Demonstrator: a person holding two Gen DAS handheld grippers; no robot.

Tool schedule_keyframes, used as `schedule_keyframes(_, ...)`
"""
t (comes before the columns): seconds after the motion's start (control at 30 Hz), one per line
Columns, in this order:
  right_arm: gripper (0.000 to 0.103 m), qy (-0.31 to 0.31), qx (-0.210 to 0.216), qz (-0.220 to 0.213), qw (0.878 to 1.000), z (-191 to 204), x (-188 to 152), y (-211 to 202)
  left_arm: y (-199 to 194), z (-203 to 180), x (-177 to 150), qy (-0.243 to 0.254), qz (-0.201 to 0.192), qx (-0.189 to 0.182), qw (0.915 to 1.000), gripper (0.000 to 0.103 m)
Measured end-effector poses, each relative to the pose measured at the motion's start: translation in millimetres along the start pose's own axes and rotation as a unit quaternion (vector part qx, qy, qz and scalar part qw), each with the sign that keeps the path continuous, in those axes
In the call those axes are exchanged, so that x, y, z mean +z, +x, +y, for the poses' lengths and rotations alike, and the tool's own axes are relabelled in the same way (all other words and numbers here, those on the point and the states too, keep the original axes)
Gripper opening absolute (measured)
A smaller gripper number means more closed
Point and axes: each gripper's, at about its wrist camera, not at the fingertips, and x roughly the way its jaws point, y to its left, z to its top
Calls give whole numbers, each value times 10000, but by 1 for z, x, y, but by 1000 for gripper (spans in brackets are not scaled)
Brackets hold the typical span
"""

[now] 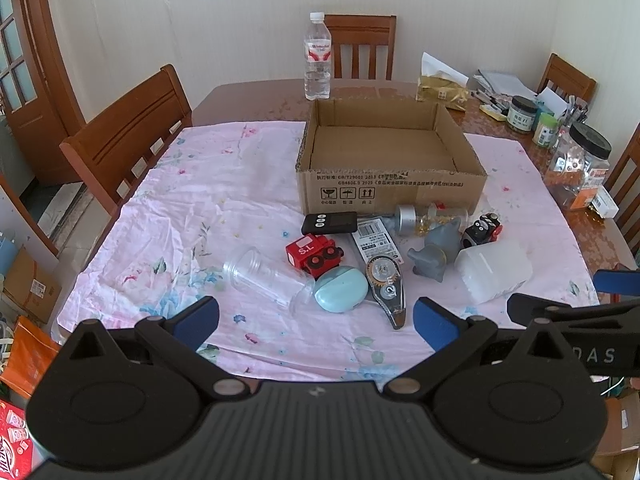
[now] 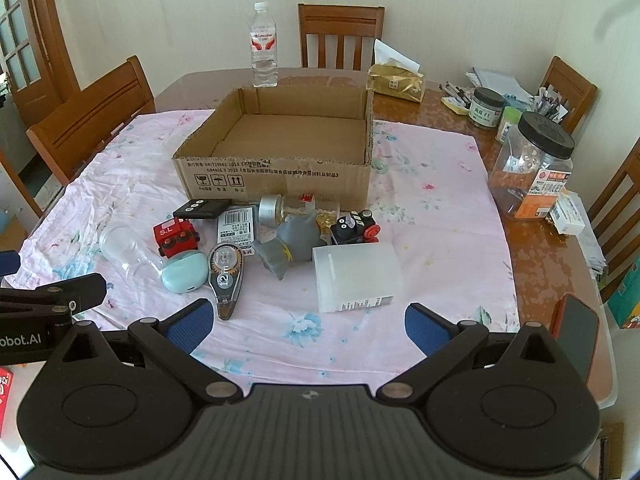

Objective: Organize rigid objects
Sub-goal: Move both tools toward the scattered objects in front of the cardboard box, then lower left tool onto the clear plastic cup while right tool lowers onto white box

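An empty cardboard box (image 1: 390, 188) (image 2: 280, 180) stands on the pink floral cloth. In front of it lie a clear plastic cup (image 1: 264, 278) (image 2: 128, 254), a red toy train (image 1: 314, 254) (image 2: 176, 236), a mint case (image 1: 340, 288) (image 2: 184, 272), a correction tape (image 1: 386, 284) (image 2: 225, 276), a grey rubber toy (image 1: 436, 254) (image 2: 290, 246), a white plastic box (image 1: 494, 270) (image 2: 358, 274), a black toy train (image 1: 482, 232) (image 2: 356, 226), a black remote (image 1: 330, 222) (image 2: 202, 208) and a silver-capped bottle (image 1: 432, 216) (image 2: 296, 208). My left gripper (image 1: 316, 320) and right gripper (image 2: 308, 322) are open and empty, near the front edge.
A water bottle (image 1: 318, 58) stands behind the box. Jars (image 2: 530, 168), a gold tissue pack (image 2: 396, 82) and papers crowd the right side of the table. Wooden chairs (image 1: 128, 144) surround the table. A phone (image 2: 576, 334) lies at the near right edge.
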Motion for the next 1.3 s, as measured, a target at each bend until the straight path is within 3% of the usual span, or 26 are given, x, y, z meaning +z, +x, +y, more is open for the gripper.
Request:
schedule_keyframes(0.6, 103, -69, 111, -132, 9998, -9, 10, -3, -3, -6, 7, 23, -132, -25, 9999, 103)
schedule_keyframes(1.3, 103, -458, 400, -137, 9981, -4, 3, 34, 50, 12, -4, 518, -170, -607, 9967, 103)
